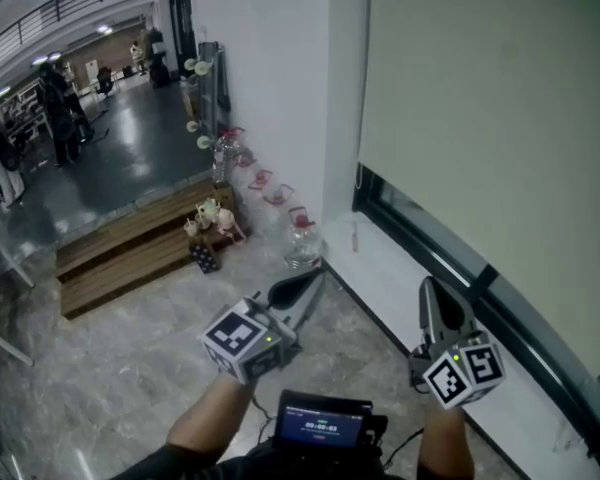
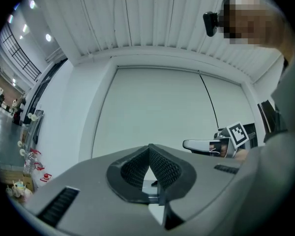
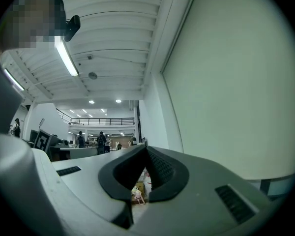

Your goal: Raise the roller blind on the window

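Observation:
The pale roller blind (image 1: 500, 108) hangs low over the window at the right, its bottom edge just above the dark window frame (image 1: 450, 258). In the left gripper view the blind (image 2: 157, 112) fills the window recess, with a thin cord (image 2: 210, 102) hanging at its right side. My left gripper (image 1: 298, 290) is shut with nothing in it, out over the floor and short of the sill. My right gripper (image 1: 432, 296) is shut and empty too, just above the white sill (image 1: 380, 268) and apart from the blind. The right gripper (image 2: 199, 145) also shows in the left gripper view.
A clear water jug (image 1: 302, 238) stands on the floor by the wall corner. Wooden steps (image 1: 130, 243) with small toys (image 1: 210, 218) lie at the left. People (image 1: 60, 108) stand far off in the hall. A device with a screen (image 1: 320, 423) sits at my chest.

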### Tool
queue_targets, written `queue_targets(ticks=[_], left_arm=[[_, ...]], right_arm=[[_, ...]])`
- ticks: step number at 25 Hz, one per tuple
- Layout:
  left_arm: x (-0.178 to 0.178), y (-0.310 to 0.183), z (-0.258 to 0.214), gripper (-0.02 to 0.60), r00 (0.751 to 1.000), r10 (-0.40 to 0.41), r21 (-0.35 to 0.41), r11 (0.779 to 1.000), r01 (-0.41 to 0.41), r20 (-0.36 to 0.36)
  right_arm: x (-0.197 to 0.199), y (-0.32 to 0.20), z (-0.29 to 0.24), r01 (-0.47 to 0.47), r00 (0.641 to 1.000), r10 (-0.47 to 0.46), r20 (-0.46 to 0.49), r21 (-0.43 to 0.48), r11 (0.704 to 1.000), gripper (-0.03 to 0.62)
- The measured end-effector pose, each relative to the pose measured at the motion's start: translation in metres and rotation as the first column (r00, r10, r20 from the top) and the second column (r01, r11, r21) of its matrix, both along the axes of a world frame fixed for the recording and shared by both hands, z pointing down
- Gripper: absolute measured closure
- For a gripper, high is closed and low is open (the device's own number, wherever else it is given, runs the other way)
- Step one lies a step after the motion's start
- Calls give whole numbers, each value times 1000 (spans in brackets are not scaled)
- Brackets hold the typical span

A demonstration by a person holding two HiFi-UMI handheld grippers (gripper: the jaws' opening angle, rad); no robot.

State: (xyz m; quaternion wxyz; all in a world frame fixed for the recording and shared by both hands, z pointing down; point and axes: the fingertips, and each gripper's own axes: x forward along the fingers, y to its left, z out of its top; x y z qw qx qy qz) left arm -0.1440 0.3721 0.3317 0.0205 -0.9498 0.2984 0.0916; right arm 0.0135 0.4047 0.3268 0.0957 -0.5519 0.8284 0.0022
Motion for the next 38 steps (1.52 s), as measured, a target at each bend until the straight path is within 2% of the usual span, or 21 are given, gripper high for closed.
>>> queue_targets(ticks=[8,15,26,38], left_arm=[[-12,-41,0,589,999,14,-34,999,-15,-29],[-3,-94,2,589,999,-33,-23,999,33,1],[38,-183,-12,589,995,-97,-19,995,98,16],[96,-263,-6,589,988,-155,-65,986,156,30]], right_arm=[[-19,-40,-5,14,1000,-14,-23,-14,1000,592],[-5,-98,-9,35,999,-35,-11,-5,999,592],[34,-193,-17,107,994,-107,-5,13,994,592],[73,-271,-12,214,976,-214,-31,12,977,592]])
